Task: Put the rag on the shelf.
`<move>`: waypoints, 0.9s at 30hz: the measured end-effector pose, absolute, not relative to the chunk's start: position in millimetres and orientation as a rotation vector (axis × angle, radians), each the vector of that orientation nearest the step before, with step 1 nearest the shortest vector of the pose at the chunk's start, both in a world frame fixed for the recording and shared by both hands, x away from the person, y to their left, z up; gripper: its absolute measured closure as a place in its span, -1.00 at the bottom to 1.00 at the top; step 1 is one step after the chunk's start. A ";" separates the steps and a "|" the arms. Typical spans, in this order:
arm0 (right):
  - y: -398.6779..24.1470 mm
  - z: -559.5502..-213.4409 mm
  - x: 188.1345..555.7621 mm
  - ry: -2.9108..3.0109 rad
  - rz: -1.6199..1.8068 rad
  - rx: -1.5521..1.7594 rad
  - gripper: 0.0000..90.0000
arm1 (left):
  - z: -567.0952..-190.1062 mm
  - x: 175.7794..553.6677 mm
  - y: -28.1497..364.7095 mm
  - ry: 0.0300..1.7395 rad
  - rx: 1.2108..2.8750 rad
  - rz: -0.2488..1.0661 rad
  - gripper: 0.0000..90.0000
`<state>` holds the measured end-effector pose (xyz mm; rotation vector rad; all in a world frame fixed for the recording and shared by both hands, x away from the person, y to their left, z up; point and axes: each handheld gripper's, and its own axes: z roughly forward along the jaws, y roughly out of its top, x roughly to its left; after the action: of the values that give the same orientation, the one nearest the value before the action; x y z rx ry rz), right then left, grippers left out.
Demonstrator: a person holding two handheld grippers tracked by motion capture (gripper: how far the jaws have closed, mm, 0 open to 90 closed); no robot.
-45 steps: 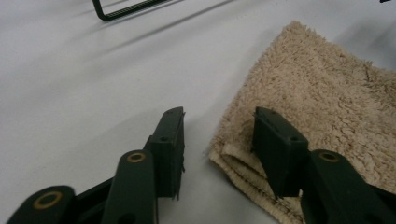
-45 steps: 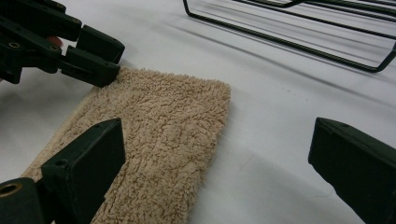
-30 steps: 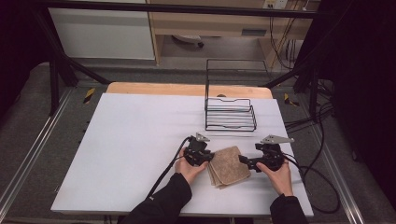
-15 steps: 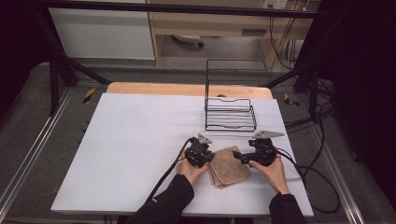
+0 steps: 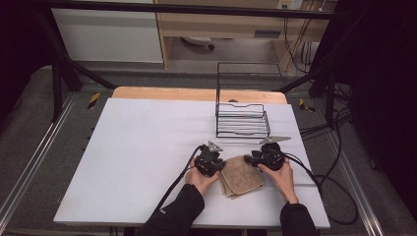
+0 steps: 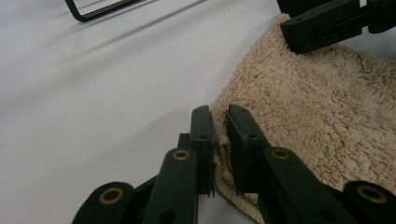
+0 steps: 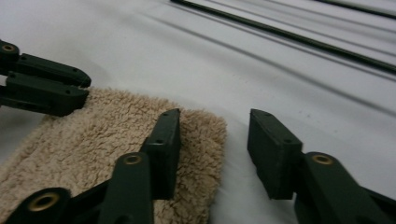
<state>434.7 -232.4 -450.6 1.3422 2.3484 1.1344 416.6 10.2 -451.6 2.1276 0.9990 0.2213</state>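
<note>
Near the front edge of the white table (image 5: pixel 147 147), a folded beige towel (image 5: pixel 241 178) is laid flat between the two grippers, its long axis running diagonally from the near left toward the far right, where a corner points at the wire rack (image 5: pixel 242 123). One towel edge is pinched by the left gripper (image 6: pixel 219 135), whose jaws are nearly together. The right gripper (image 7: pixel 212 140) has just been closing; its jaws are still parted astride the far corner, not yet pressed on it.

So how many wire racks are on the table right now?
1. A black wire rack stands at the far side of the white table, beyond the folded beige towel that lies between the two hands. Nothing hides a second one.
</note>
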 end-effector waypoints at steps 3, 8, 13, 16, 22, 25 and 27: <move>-231.6 -451.9 434.6 2.371 1.142 1.345 0.41 | -451.6 417.8 11.0 1.001 2.124 0.205 0.78; -230.6 -451.4 434.1 2.405 1.168 1.374 0.71 | -451.6 419.4 12.6 1.013 2.115 0.178 0.78; -231.1 -449.0 432.4 2.404 1.178 1.384 0.88 | -451.9 421.7 15.8 1.030 2.093 0.136 0.82; -231.7 -446.6 430.5 2.396 1.188 1.378 0.89 | -452.4 422.6 18.8 1.046 2.065 0.105 0.86; -235.3 -438.4 425.4 2.367 1.247 1.357 0.90 | -448.2 419.6 24.3 1.033 2.005 0.091 0.87; -237.3 -433.4 421.5 2.354 1.266 1.341 0.90 | -444.1 416.6 26.1 1.012 1.985 0.095 0.87; -236.7 -427.8 417.2 2.341 1.273 1.309 0.90 | -441.8 414.5 27.4 0.999 1.977 0.097 0.88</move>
<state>417.2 -236.7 -427.8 1.3091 2.3414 1.2725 414.5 27.4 -441.8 1.9766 0.9986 0.0973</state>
